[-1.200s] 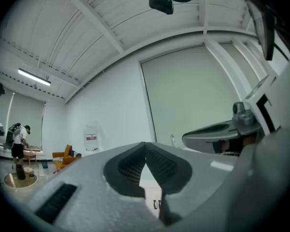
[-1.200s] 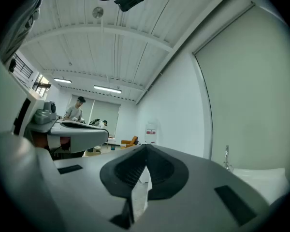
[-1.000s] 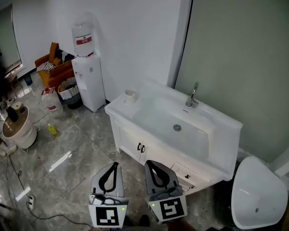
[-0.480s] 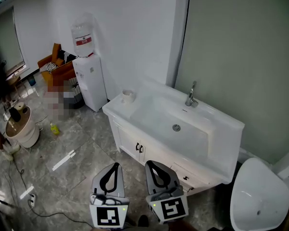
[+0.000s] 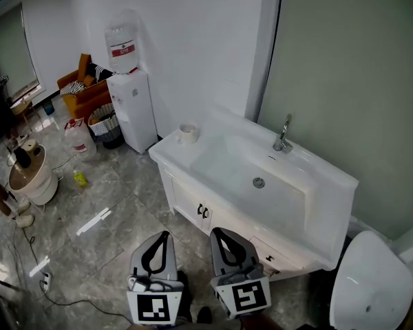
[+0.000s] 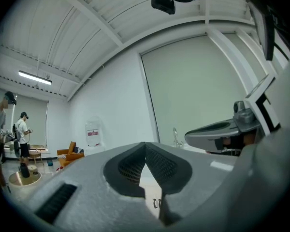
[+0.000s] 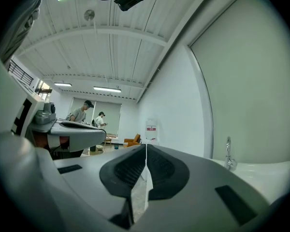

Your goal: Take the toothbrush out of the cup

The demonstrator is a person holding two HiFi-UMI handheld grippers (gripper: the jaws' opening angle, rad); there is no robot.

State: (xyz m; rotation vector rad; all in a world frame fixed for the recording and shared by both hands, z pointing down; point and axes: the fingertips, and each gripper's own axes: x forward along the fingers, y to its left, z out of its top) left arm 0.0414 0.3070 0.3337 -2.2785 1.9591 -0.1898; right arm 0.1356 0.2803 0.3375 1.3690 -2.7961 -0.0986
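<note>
A small white cup (image 5: 187, 133) stands on the left back corner of the white vanity top (image 5: 172, 158), far ahead of both grippers. It is too small here to make out a toothbrush in it. My left gripper (image 5: 165, 236) and right gripper (image 5: 215, 233) hang side by side over the floor in front of the vanity. On each the jaws meet at the tips with nothing between them. In the left gripper view the left gripper (image 6: 145, 144) points toward the vanity. The right gripper (image 7: 146, 146) shows the faucet (image 7: 228, 154) to its right.
The sink basin (image 5: 258, 181) and faucet (image 5: 283, 135) lie right of the cup. A water dispenser (image 5: 129, 95) stands left of the vanity, and a toilet (image 5: 368, 280) is at the lower right. A bin (image 5: 107, 126), bottles and cables are on the floor at left. Two persons (image 6: 9, 124) stand far off.
The head view has shifted, so the vanity and cup sit slightly further right and lower. Both grippers keep their place at the bottom, still shut.
</note>
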